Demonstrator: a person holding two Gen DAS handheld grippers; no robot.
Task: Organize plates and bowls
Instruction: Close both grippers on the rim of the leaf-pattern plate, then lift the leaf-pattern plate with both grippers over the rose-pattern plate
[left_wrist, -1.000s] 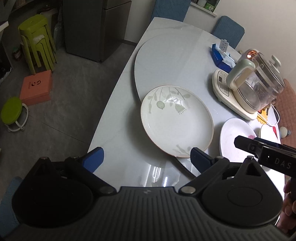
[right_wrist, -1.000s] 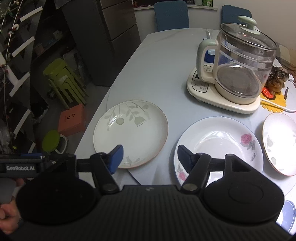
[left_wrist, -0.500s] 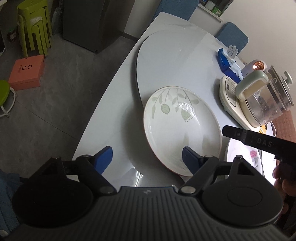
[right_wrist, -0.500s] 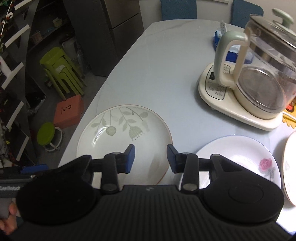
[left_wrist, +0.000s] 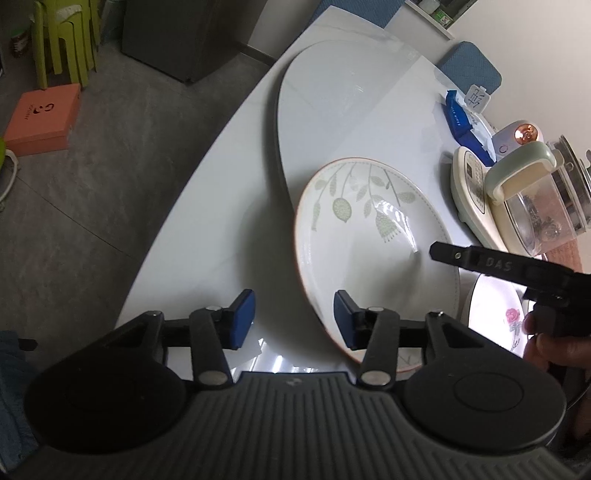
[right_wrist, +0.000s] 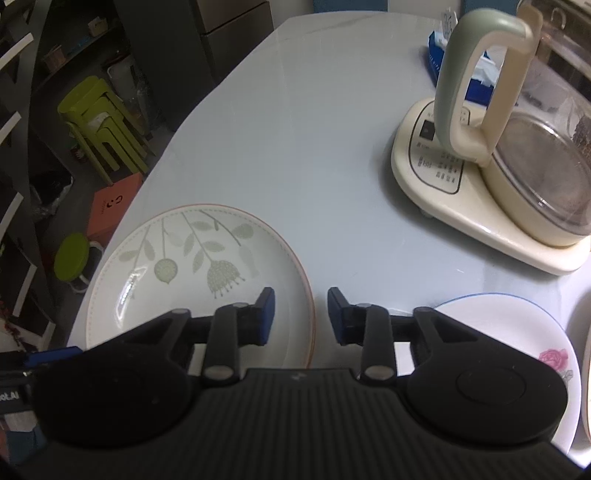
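Left wrist view: the left gripper has its blue pads apart and closing, straddling the near-left rim of the leaf-patterned plate, which lies flat on the grey table. The right pad sits over the plate's inside, the left pad outside over bare table; neither presses on the rim yet. At 3 o'clock the right gripper reaches in over the plate's far side, a hand behind it, with the rose plate just past it.

Right wrist view: the right gripper's pads are apart and closing, the plate's right rim running between them at 6 o'clock, not yet pinched. The rose plate lies at 4 o'clock, the kettle on its base at 2 o'clock.

To do this well, I judge each gripper should sink until one pad slips under the rim, then clamp evenly on opposite sides and lift level, keeping clear of the kettle
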